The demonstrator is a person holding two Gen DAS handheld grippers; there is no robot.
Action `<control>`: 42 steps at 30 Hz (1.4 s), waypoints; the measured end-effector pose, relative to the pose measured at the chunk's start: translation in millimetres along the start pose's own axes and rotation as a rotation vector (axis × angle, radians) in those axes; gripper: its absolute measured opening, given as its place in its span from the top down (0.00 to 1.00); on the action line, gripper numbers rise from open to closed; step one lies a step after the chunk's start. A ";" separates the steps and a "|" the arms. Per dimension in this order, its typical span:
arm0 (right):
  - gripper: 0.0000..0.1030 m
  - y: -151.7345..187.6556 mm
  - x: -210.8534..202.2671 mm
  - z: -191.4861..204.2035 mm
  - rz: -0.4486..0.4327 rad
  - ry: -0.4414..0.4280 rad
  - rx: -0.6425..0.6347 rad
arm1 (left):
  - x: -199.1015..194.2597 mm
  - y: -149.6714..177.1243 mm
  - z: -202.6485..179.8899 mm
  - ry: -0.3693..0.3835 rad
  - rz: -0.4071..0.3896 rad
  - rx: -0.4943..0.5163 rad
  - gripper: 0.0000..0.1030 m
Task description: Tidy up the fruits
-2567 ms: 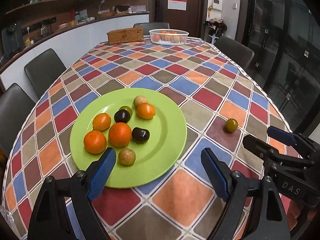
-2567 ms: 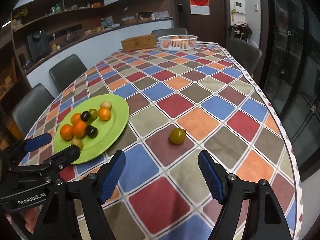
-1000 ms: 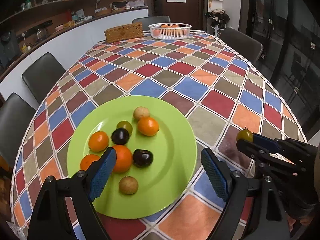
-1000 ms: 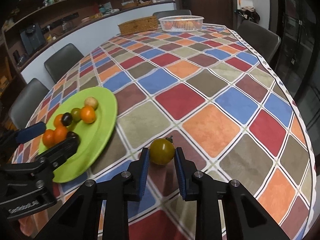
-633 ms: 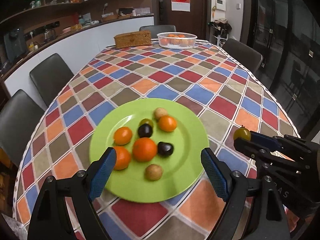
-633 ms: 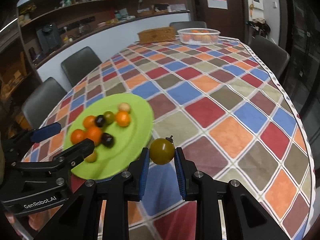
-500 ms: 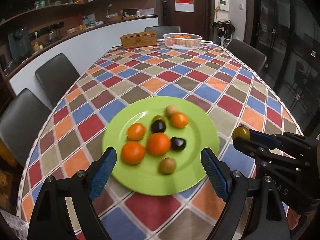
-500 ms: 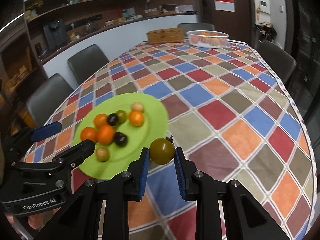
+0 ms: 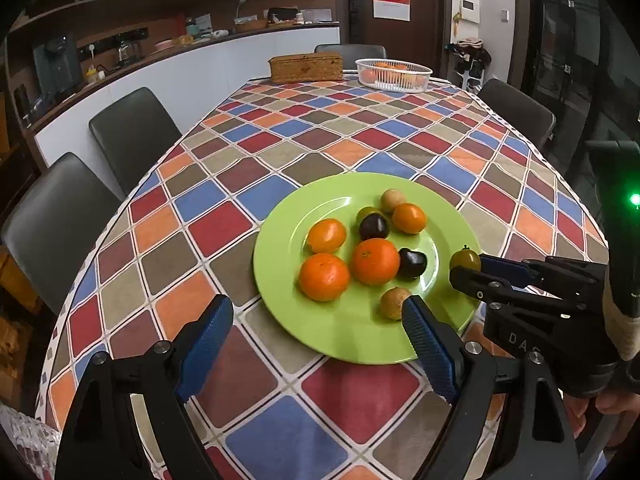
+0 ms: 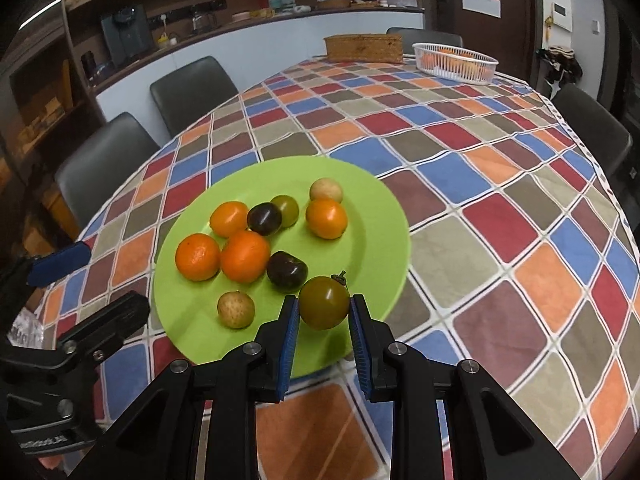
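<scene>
2 grippers work over a table covered by a checked cloth [image 9: 288, 148] of red, blue, orange and grey diamonds. In the right wrist view the right gripper [image 10: 324, 322] pinches a green tomato [image 10: 324, 302] between its 2 blue pads, and the tomato hangs above the near edge of a green plate [image 10: 376, 216]. In the left wrist view the same tomato [image 9: 465, 260] shows at the tip of the right gripper [image 9: 470, 270] over the plate's [image 9: 280, 236] right side. The left gripper [image 9: 316, 330] stands with its jaws spread wide and nothing between them, in front of the plate's near rim. On the plate lie 4 oranges, one of them the big orange [image 9: 375, 261] in the middle, 2 dark plums, one the plum [image 9: 412, 263] just right of that orange, 2 small tan fruits and another green tomato. At the far end of the table stand a white basket [image 9: 394, 75] holding orange fruit and a wicker box [image 9: 306, 67] beside it. Dark chairs [image 9: 132, 136] line the left side.
</scene>
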State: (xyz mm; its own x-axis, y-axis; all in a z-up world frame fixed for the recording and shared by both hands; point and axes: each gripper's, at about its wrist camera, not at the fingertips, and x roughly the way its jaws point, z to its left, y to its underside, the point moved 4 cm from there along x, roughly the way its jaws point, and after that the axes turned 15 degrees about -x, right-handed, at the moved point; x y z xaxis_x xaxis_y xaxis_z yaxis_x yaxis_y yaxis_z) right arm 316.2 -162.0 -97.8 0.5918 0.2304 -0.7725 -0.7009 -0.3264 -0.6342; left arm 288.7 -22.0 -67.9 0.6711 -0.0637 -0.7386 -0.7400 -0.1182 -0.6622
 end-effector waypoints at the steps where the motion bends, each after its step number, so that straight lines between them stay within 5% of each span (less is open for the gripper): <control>1: 0.74 -0.4 0.9 0.0 -0.001 -0.002 0.004 | 0.4 0.3 1.0 -0.002 0.000 0.000 0.16; 15: 0.67 10.5 -38.3 10.2 -0.042 0.049 0.006 | -22.2 5.9 7.3 0.028 -0.037 -0.018 0.16; 30: 0.67 41.3 -144.8 34.5 -0.175 0.117 0.039 | -115.0 27.3 -2.7 0.126 -0.161 0.028 0.15; 42: 0.52 71.9 -201.2 52.7 -0.228 0.199 0.047 | -162.9 51.7 -5.0 0.131 -0.213 0.053 0.11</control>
State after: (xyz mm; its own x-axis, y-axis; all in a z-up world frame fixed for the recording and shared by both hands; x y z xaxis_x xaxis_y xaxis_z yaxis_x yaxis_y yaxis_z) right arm 125.7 -183.5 10.4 0.7990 0.1067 -0.5918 -0.5562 -0.2430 -0.7948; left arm 141.4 -22.6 18.8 0.8096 -0.1711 -0.5615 -0.5804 -0.0905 -0.8093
